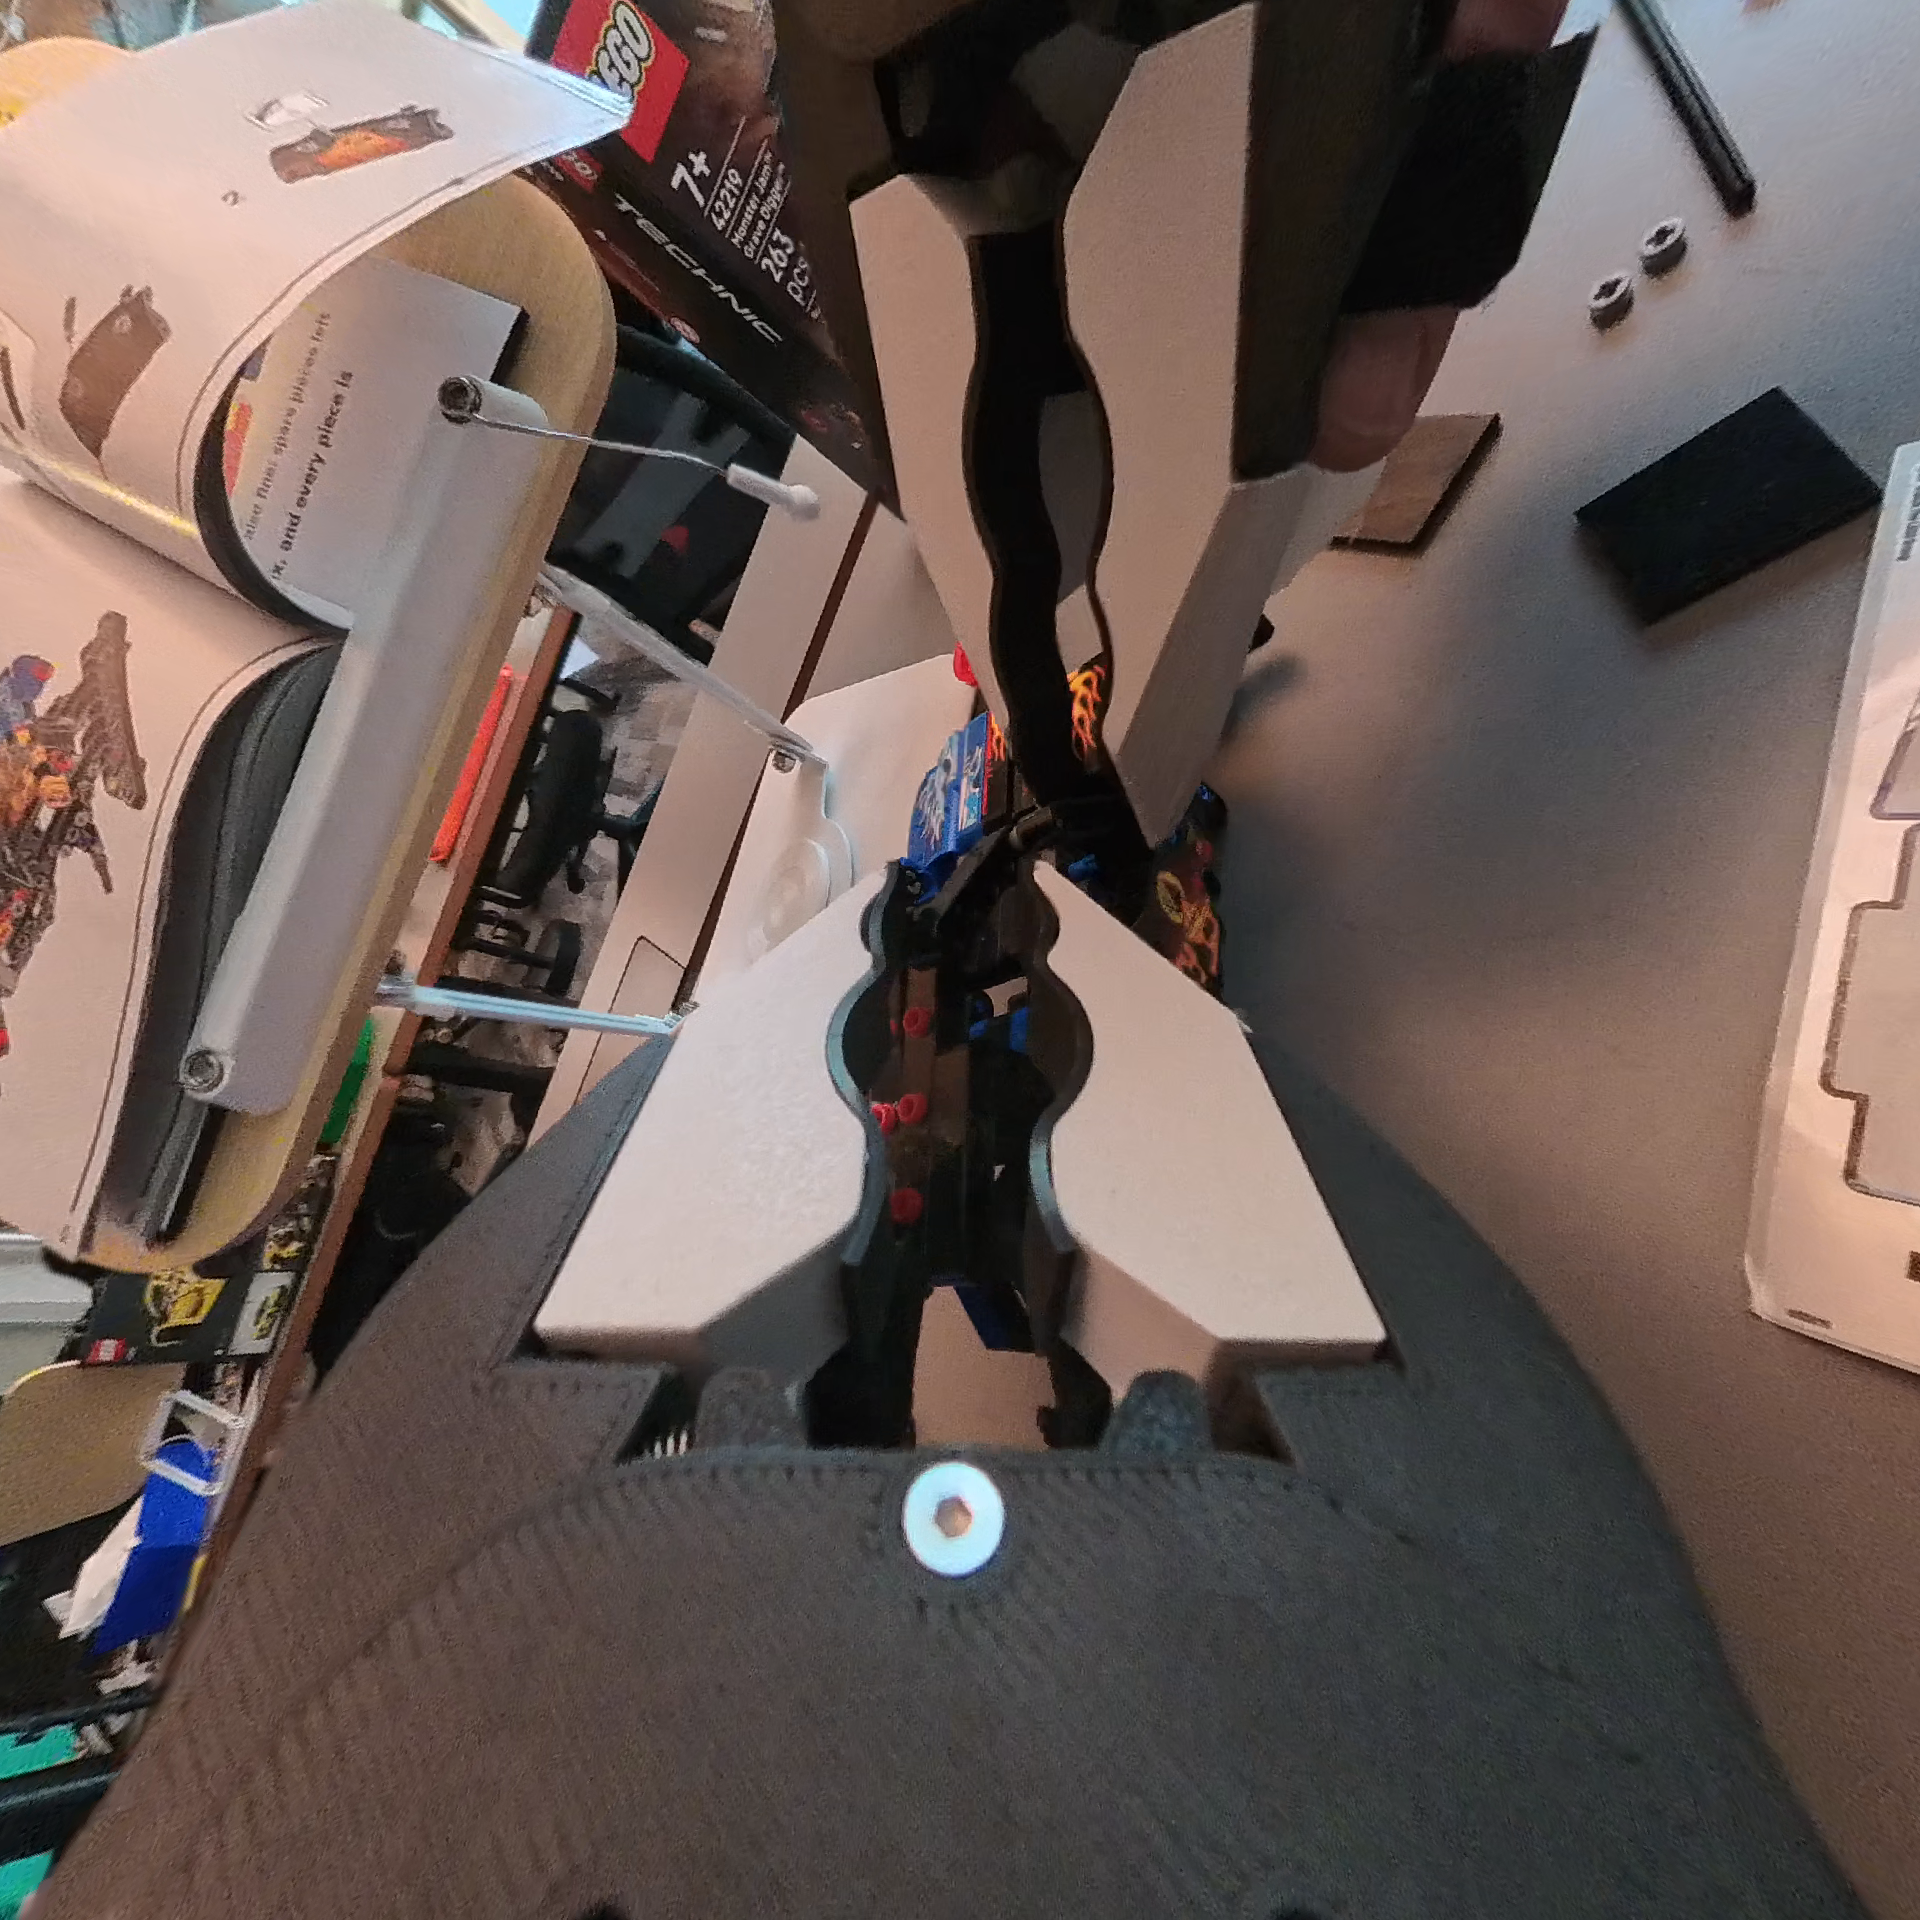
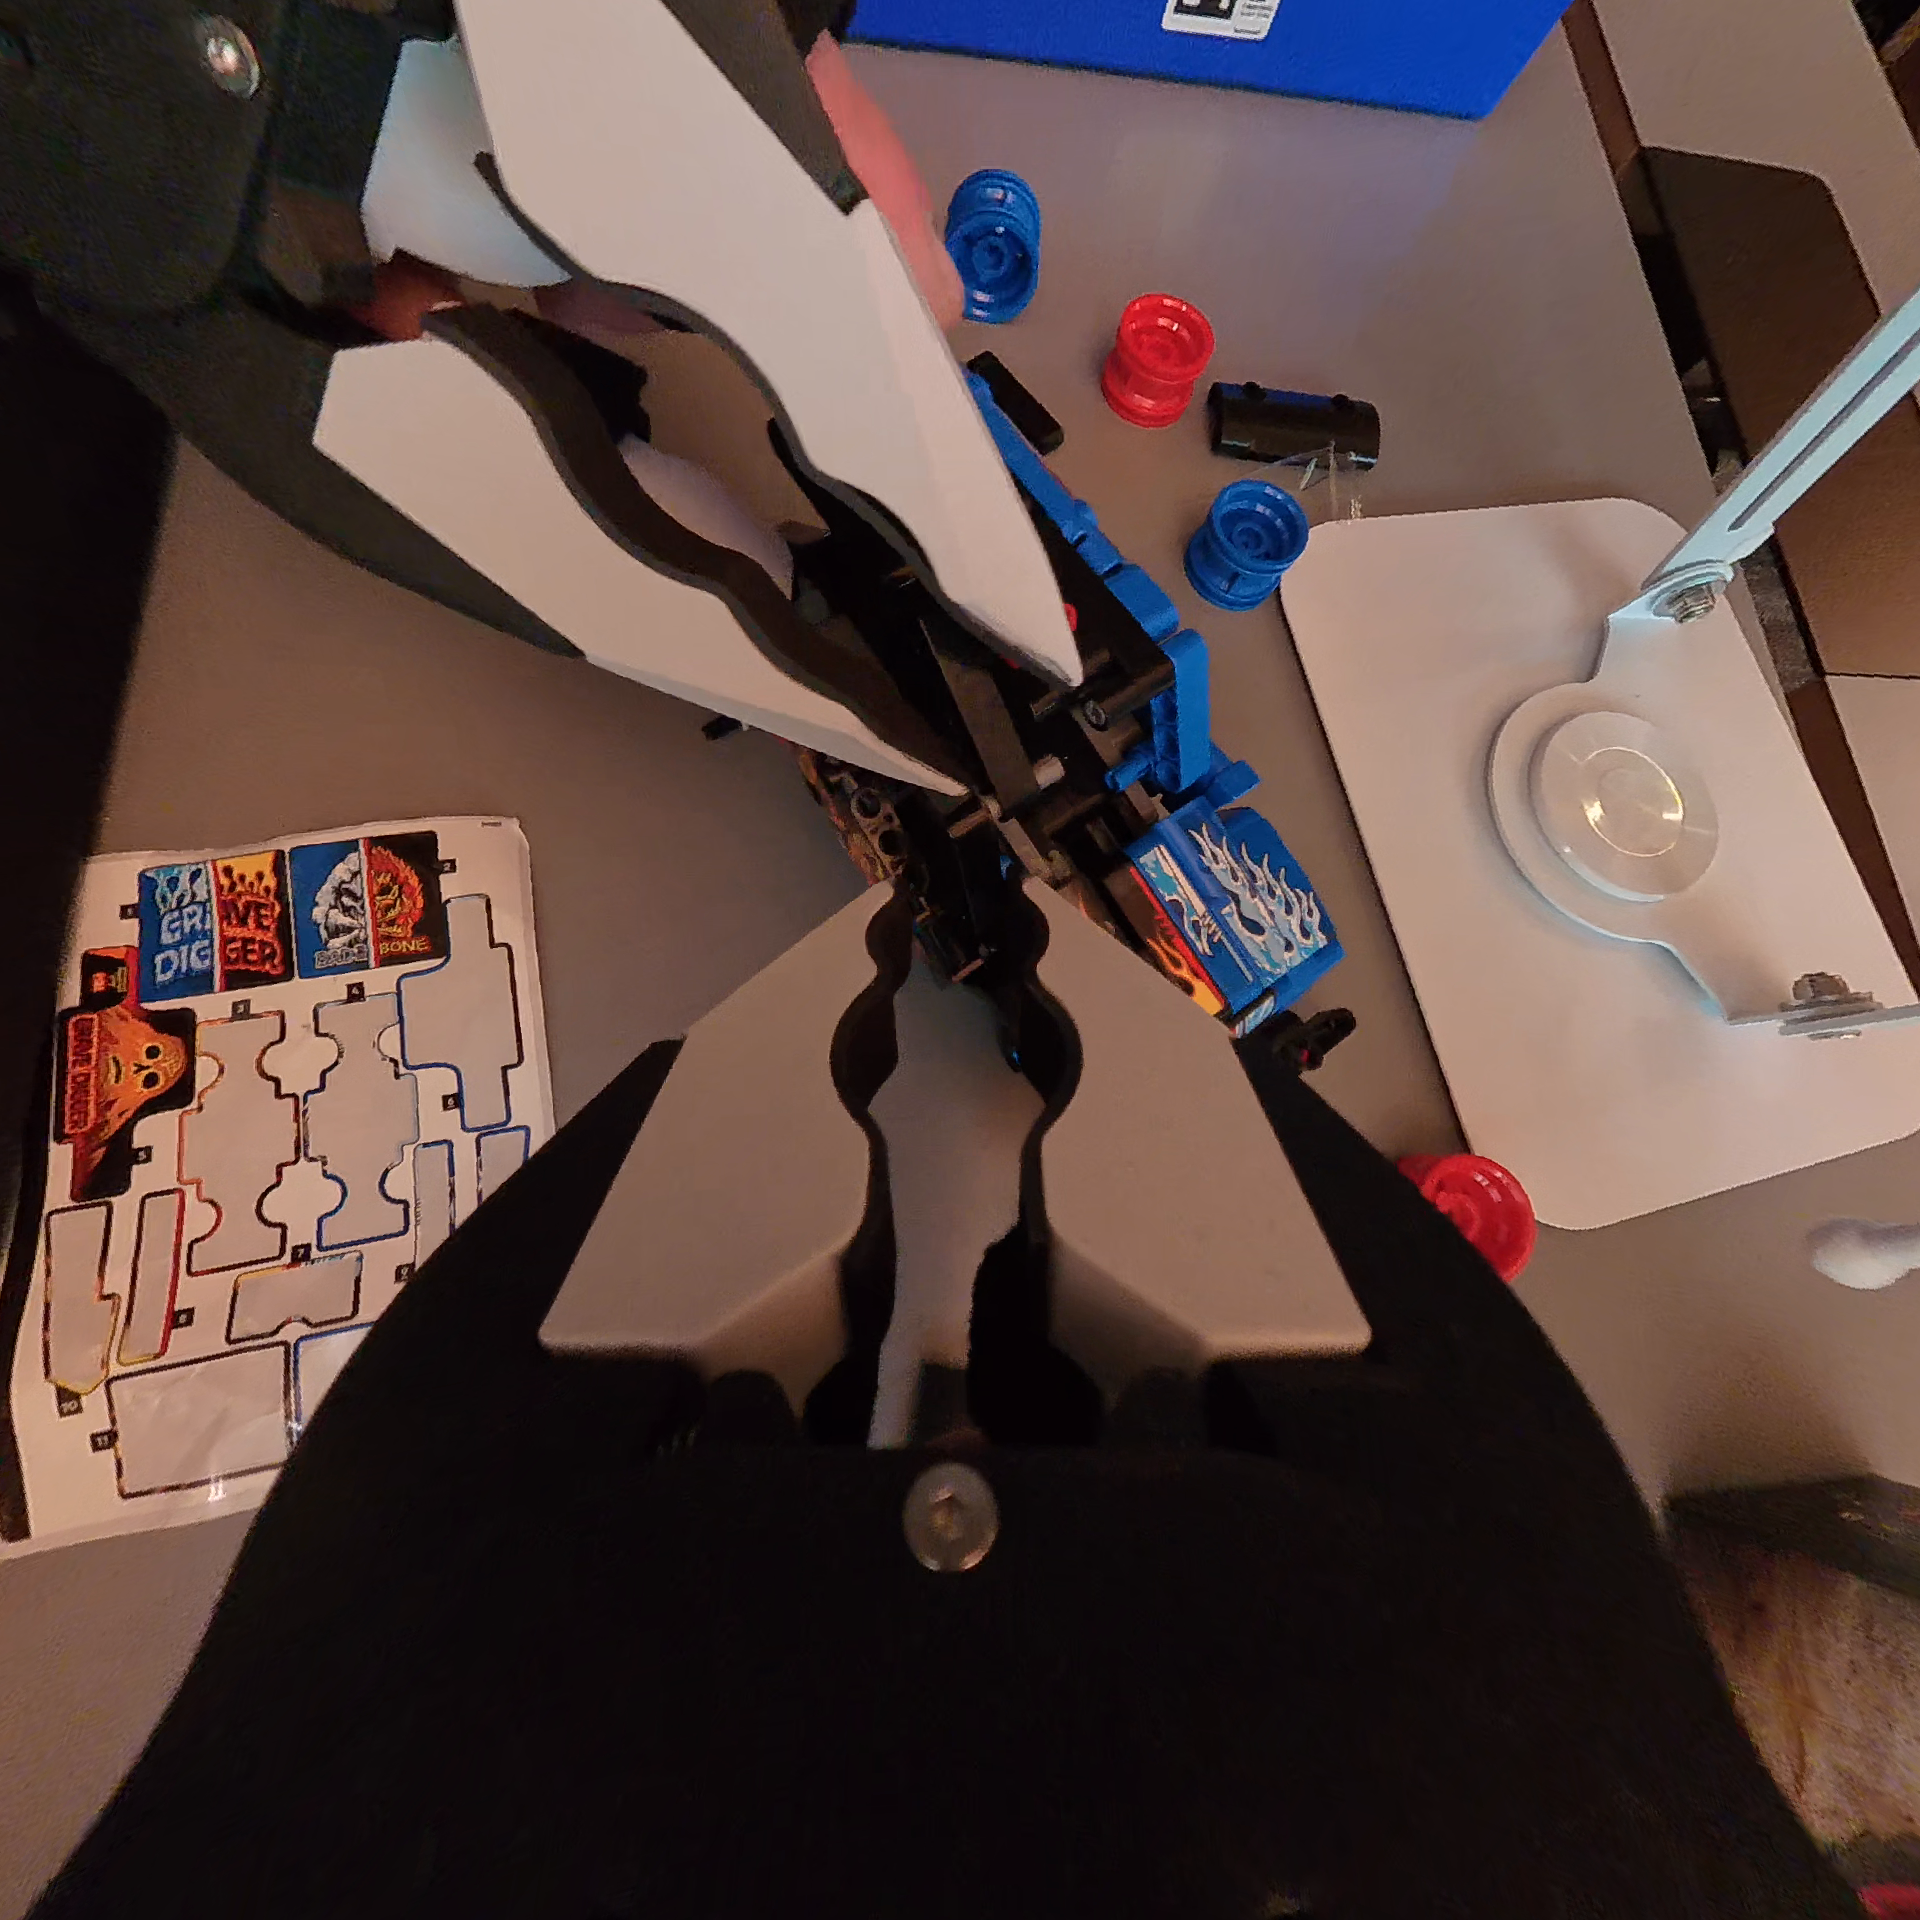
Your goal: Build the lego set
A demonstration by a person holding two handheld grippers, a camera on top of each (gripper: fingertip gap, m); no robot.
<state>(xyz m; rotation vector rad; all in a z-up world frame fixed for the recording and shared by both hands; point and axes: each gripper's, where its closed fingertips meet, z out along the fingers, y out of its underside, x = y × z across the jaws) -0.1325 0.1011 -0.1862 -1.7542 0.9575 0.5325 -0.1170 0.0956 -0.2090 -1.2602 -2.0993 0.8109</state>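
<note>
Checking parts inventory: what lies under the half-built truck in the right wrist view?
Under the half-built truck only grey table shows around its edges. A black pin lies beside its flame-stickered end. Anything directly beneath is covered by the model and both grippers.

White stand base (image 2: pixel 1507 831) sits on the grey worktop (image 2: pixel 675 707), clear lens (image 2: pixel 1621 816) set in it, blue box (image 2: pixel 1195 42) behind.

Dim, warm light; strong fisheye bending at edges; near fingers (image 1: pixel 727 1143) softly blurred
</note>
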